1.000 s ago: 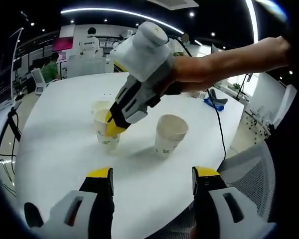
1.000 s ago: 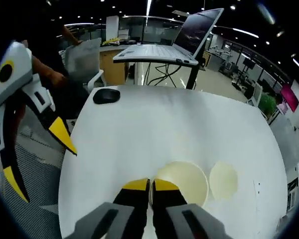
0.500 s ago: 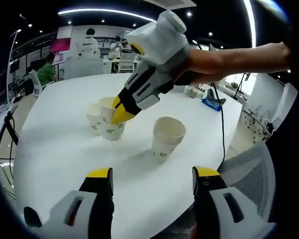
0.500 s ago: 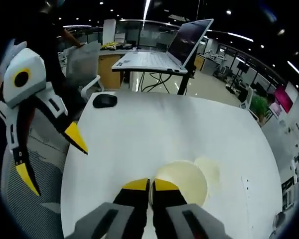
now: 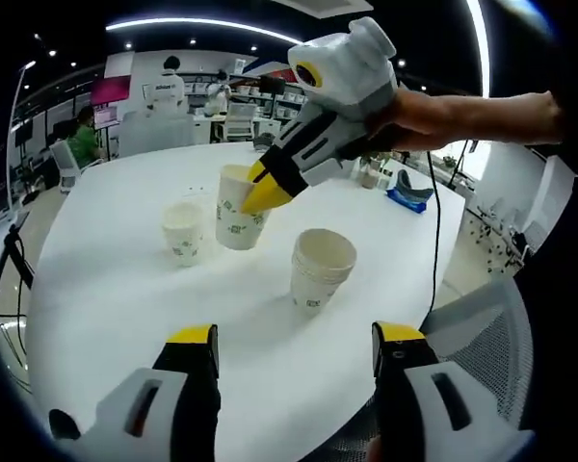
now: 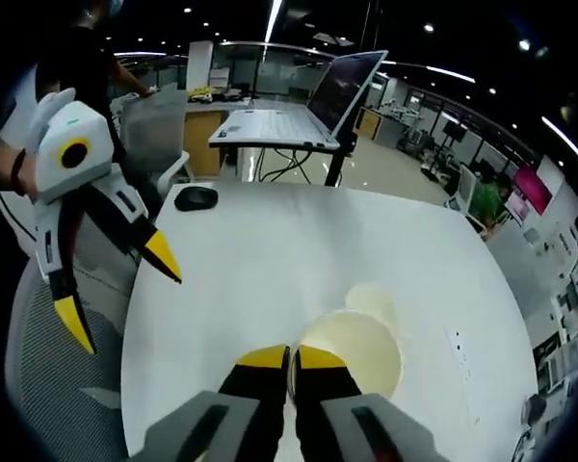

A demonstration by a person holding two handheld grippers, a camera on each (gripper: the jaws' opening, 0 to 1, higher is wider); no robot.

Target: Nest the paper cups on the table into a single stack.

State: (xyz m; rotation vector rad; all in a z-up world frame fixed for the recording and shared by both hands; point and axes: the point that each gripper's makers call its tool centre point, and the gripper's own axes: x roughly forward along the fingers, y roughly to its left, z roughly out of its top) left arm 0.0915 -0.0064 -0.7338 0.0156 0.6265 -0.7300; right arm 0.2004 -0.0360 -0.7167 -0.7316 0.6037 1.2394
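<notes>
Paper cup, light and crushable, hangs rim-pinched in the clamped right gripper; left gripper gapes empty.

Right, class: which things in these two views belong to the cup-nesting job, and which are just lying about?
Belongs to the job:
- lifted cup, pinched at its rim by the right gripper
- single cup standing on the table
- stacked cups
- left gripper, open

Just lying about:
- laptop
- mouse
- blue item

place: open-plan office
signs: laptop on a stand, mouse, rows of desks, office chairs, ceiling strip lights
</notes>
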